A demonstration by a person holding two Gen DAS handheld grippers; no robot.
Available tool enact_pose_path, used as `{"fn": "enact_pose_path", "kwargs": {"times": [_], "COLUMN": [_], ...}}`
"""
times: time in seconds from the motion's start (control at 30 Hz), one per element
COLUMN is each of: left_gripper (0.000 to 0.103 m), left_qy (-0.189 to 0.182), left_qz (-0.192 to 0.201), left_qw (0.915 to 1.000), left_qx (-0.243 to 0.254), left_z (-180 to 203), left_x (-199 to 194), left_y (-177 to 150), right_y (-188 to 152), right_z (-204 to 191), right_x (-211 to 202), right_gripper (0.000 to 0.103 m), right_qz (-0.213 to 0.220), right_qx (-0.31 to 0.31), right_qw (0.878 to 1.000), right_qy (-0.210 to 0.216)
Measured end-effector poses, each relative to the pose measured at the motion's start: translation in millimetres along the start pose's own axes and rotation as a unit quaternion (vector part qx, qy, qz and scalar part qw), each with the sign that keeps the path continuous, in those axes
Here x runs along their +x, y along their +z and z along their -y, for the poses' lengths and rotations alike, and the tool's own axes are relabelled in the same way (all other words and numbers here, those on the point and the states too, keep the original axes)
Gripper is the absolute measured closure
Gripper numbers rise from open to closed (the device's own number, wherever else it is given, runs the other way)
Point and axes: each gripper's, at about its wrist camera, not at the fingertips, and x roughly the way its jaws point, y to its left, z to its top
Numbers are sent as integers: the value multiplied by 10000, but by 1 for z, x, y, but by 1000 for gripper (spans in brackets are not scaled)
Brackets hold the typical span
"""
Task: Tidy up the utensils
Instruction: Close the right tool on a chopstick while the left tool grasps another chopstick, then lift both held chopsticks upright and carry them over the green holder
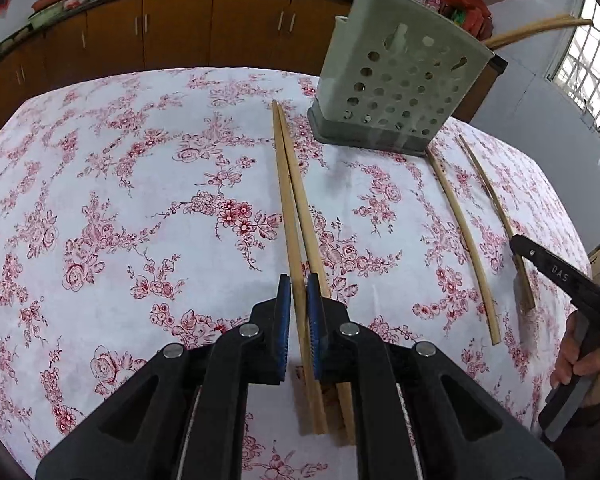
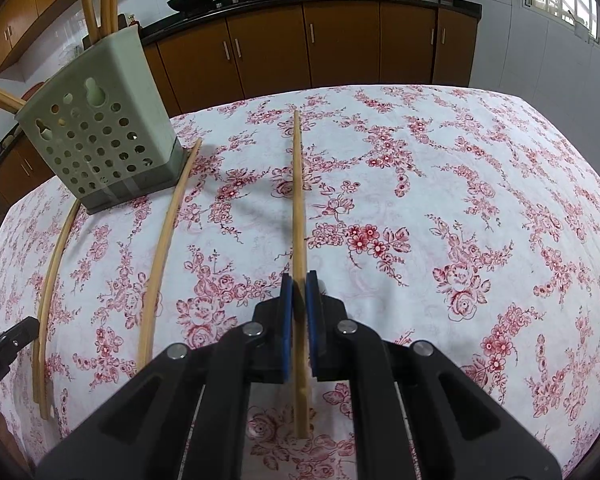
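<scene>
Left wrist view: left tongs [image 1: 299,292] clamp one chopstick [image 1: 290,216] of a pair on the floral bench [image 1: 100,200], holder [image 1: 396,88] at one o'clock. Right tongs [image 2: 299,288] clamp another chopstick [image 2: 298,200]; holder at ten o'clock.

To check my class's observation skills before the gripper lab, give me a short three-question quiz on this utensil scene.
1. True or false: the holder is empty.
2. The right hand-held gripper is shut on: A a spoon; B a chopstick; C nothing.
3. How many chopsticks are outside the holder?
Key: 1 false; 2 B; 3 four.
</scene>
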Motion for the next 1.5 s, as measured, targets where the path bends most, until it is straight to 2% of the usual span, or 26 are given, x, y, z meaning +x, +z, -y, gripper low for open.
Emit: {"fn": "enact_pose_path", "kwargs": {"times": [0.17,0.33,0.43,0.53,0.7,0.87,1.5], "left_gripper": [95,95,95,95,95,94,94], "left_qy": [313,592,587,300,176,419,496], "left_qz": [109,221,221,187,208,387,385], "left_qw": [9994,9972,9970,9986,9994,9982,9978], "left_qx": [77,-391,-464,-384,-204,181,227], "left_z": [-3,-35,-43,-46,-47,-37,-35], "left_x": [3,0,-1,0,-2,2,4], "left_y": [2,10,12,13,10,6,6], "right_y": [0,-1,-3,-5,-5,-6,-7], "right_z": [-1,-4,-6,-11,-9,-11,-9], "right_x": [0,0,-1,-1,-1,-1,0], "right_gripper": [95,95,95,95,95,95,95], "right_qz": [-2,37,41,61,88,128,122], "right_qx": [-21,-79,-101,-200,-207,-284,-196], "right_qw": [10000,10000,9999,9997,9997,9995,9996], "right_qy": [10,-40,99,110,136,72,175]}}
